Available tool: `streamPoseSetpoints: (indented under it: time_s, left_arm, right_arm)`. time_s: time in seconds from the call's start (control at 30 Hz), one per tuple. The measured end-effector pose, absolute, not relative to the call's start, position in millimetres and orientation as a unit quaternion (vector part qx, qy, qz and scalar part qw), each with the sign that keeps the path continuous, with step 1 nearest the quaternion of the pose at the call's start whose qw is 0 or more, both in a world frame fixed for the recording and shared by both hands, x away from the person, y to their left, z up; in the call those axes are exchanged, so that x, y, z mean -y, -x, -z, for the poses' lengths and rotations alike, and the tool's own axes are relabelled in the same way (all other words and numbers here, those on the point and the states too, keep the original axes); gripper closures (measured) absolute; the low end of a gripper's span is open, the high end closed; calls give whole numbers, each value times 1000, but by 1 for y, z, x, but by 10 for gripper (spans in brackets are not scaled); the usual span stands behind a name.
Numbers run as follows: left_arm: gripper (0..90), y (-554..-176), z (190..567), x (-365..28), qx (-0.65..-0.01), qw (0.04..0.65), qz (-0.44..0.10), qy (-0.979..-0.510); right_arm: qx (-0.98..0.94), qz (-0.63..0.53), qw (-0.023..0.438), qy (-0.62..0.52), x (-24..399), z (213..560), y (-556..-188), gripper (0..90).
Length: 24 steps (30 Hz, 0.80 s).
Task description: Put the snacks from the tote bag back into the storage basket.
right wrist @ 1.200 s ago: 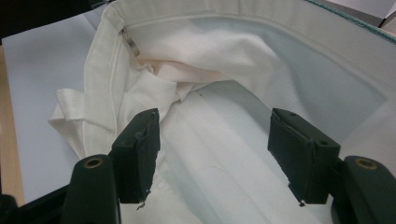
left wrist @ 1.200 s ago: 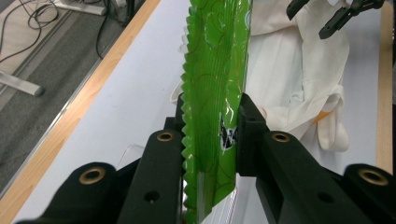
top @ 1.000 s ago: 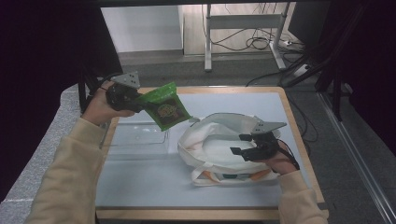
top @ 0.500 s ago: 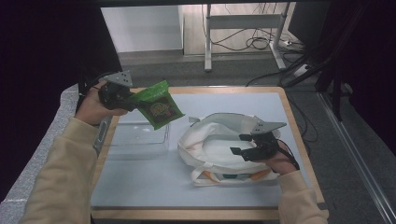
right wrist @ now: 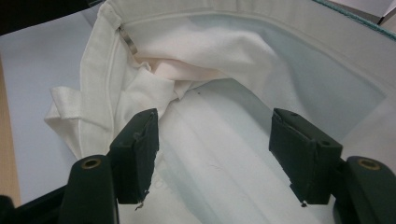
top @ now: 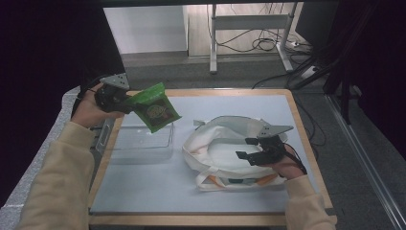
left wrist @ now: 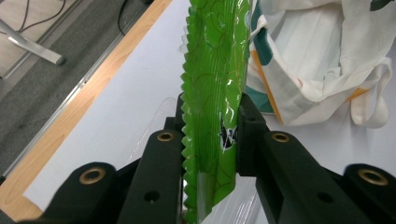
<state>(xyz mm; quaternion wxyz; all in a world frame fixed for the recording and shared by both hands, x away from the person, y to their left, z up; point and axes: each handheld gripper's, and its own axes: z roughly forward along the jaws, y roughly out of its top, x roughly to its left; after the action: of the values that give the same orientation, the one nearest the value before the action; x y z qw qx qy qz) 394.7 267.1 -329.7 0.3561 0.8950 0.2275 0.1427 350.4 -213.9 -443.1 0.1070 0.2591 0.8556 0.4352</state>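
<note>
We see a blue-grey mat [top: 158,187] on a wooden table [top: 201,220], grey floor and cables behind. Our left gripper [top: 125,103] pinches the green packet [top: 155,108] above the clear tray [top: 139,143]; our right gripper [top: 249,152] gapes inside the white bag [top: 210,143], holding nothing.

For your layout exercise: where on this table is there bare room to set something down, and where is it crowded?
Bare: the table strip along the near edge, below the clear tray and cloth bag, and the far strip beyond the bag. Crowded: the middle, where tray and bag sit close, with the left gripper holding the green packet above the tray.
</note>
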Motion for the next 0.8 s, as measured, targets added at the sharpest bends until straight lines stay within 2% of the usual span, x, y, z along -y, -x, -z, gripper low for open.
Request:
streamPoseSetpoints:
  time_s: [0.8]
  left_arm:
    - [760, -400, 354, -298, -260, 343, -137, -892]
  right_arm:
    - [-857, -431, 108, -260, 213, 444, -351, 323]
